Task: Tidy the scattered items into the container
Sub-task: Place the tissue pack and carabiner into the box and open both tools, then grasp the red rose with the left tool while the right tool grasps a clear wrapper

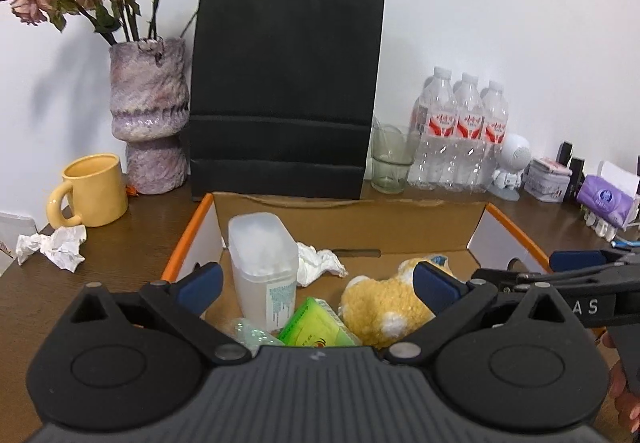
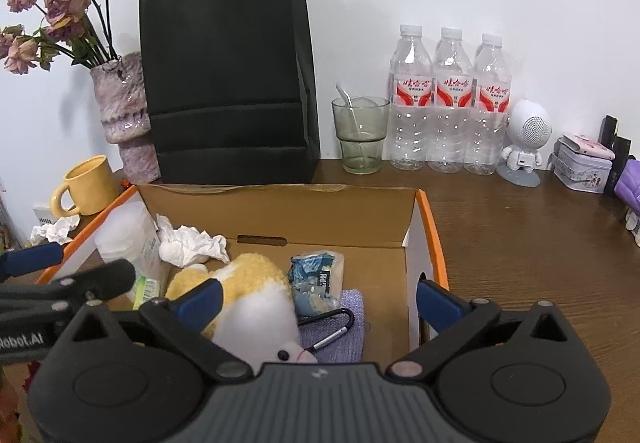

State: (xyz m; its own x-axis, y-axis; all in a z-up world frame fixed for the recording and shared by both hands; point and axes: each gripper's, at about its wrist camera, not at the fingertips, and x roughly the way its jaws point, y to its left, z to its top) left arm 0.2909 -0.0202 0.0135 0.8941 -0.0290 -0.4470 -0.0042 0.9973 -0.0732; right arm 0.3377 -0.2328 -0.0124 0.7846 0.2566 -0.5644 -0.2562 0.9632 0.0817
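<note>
An orange-edged cardboard box [image 1: 348,227] [image 2: 280,211] holds a translucent plastic tub [image 1: 262,267], a crumpled tissue [image 1: 318,263], a green packet [image 1: 316,327], a yellow plush toy [image 1: 384,307] [image 2: 248,283], a blue wrapper [image 2: 316,275], and a carabiner [image 2: 336,327] on purple cloth [image 2: 340,347]. My left gripper [image 1: 316,285] hovers open over the box's left part, with nothing pressed between its pads. Over the right part my right gripper [image 2: 320,301] stands open above the plush, gripping nothing. Another crumpled tissue [image 1: 52,247] [image 2: 54,229] lies on the table left of the box.
A yellow mug [image 1: 94,191], a vase of dried roses [image 1: 150,115] and a black paper bag [image 1: 284,91] stand behind the box. At the back right are a glass [image 2: 360,135], three water bottles [image 2: 448,99], a white speaker figure [image 2: 524,139] and a tin [image 2: 582,167].
</note>
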